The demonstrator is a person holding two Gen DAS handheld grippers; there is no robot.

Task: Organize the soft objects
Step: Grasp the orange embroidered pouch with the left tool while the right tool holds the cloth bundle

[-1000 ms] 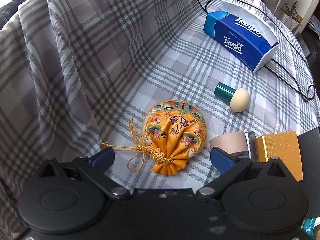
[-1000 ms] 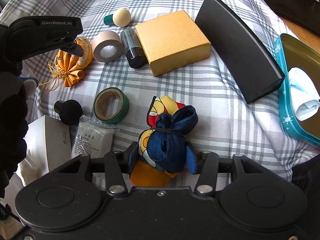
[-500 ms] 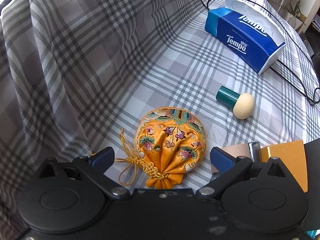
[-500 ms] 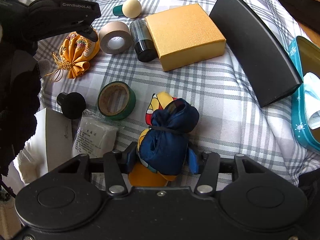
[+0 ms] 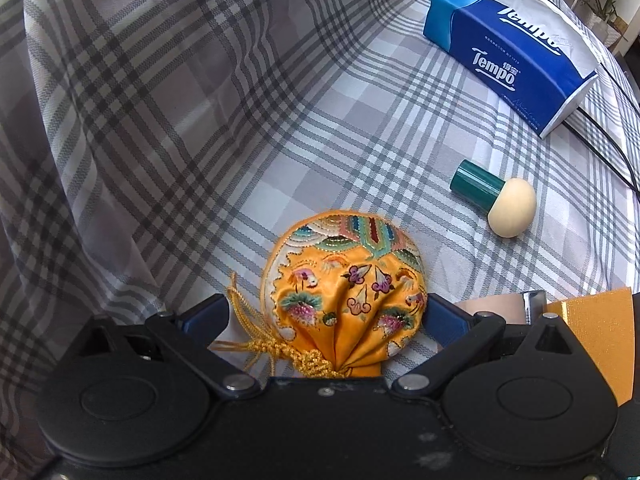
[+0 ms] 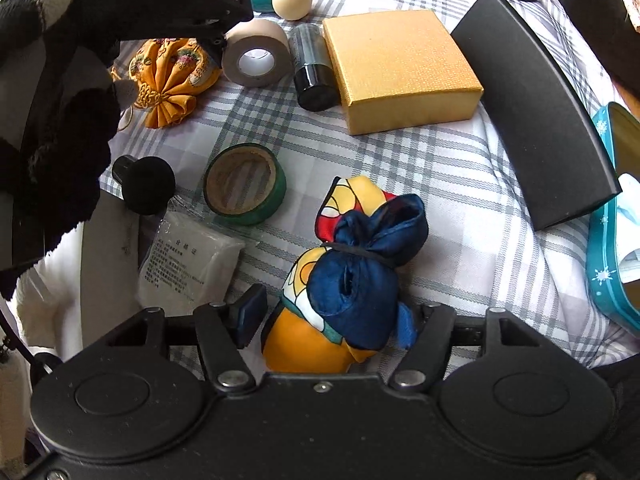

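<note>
The left gripper (image 5: 326, 316) hangs over the checked cloth (image 5: 200, 120) with its fingers (image 5: 206, 314) spread wide; the embroidered orange pouch (image 5: 344, 292) lies on the cloth between them, its gold cord (image 5: 256, 332) trailing toward the left finger, and neither pad presses on it. In the right wrist view this gripper stands at upper left above the same pouch, beside a sleeve (image 6: 48, 120) of dark fleece. Right of the pouch lie a beige tape roll (image 6: 256, 54), a green-handled sponge applicator (image 5: 496, 196), a dark cylinder (image 6: 314, 68), a gold box (image 6: 400, 68) and a long black case (image 6: 536, 112); a blue tissue pack (image 5: 504, 56) sits farther back. Nearer lie a black applicator (image 6: 144, 184), a green tape roll (image 6: 244, 184) and a white packet (image 6: 188, 260). The right gripper (image 6: 328, 316) straddles the blue and yellow cloth bundle (image 6: 356, 280); its fingers (image 6: 250, 314) have just been opening, the left pad stands clear of the bundle, and contact at the right pad cannot be determined. A teal tin (image 6: 612, 240) occupies the right edge.
</note>
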